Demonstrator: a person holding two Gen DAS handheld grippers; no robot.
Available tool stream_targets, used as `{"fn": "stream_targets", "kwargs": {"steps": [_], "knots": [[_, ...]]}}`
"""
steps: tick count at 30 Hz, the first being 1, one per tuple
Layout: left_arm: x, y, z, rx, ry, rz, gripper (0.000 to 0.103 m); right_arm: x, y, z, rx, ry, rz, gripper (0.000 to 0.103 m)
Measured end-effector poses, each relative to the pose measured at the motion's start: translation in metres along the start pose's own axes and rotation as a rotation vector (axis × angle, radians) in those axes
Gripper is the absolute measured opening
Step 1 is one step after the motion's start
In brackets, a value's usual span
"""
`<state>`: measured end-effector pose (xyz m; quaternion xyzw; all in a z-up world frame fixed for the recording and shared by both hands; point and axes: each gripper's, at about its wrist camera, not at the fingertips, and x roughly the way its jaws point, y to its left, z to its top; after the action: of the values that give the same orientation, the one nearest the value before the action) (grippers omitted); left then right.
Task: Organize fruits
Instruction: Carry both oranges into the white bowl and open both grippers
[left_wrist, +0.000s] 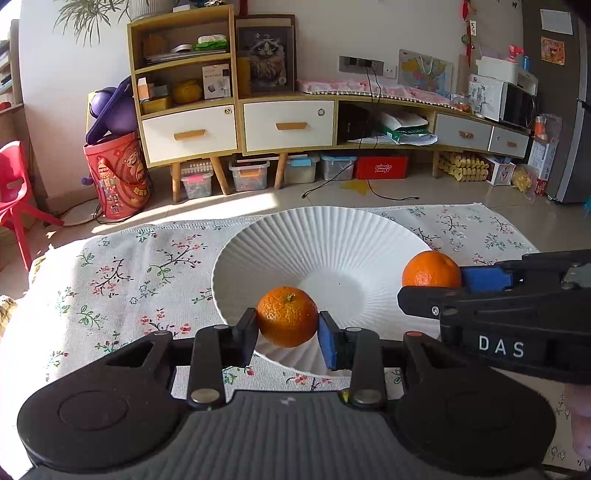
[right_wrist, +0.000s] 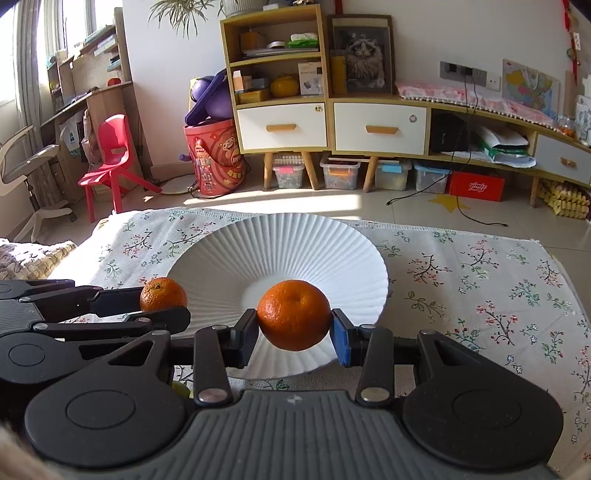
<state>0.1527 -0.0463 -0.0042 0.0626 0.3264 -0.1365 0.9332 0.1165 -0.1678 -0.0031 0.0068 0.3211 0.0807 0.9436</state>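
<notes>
My left gripper (left_wrist: 287, 318) is shut on a small orange tangerine (left_wrist: 287, 316) with its stem up, held over the near rim of a white ribbed plate (left_wrist: 314, 240). My right gripper (right_wrist: 293, 322) is shut on a second tangerine (right_wrist: 293, 319) over the same plate (right_wrist: 280, 240). In the left wrist view the right gripper (left_wrist: 436, 284) comes in from the right with its tangerine (left_wrist: 430, 268) over the plate's right side. In the right wrist view the left gripper (right_wrist: 162, 303) comes in from the left with its tangerine (right_wrist: 162, 293). The plate holds no fruit.
The plate stands on a table with a floral cloth (left_wrist: 129, 273), whose far edge (right_wrist: 461, 227) drops to the tiled floor. A red chair (right_wrist: 110, 155), a red bucket (left_wrist: 118, 177) and a low cabinet (left_wrist: 295, 125) stand beyond.
</notes>
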Motion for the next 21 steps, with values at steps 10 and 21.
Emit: {"fn": "stream_targets", "kwargs": {"steps": [10, 21], "knots": [[0.043, -0.001, 0.009, 0.029, 0.033, -0.006, 0.019, 0.028, -0.013, 0.013, -0.015, 0.034, 0.009, 0.039], [0.059, -0.001, 0.014, 0.088, 0.016, -0.015, 0.02, 0.043, -0.019, 0.019, -0.019, 0.049, 0.039, 0.039]]}}
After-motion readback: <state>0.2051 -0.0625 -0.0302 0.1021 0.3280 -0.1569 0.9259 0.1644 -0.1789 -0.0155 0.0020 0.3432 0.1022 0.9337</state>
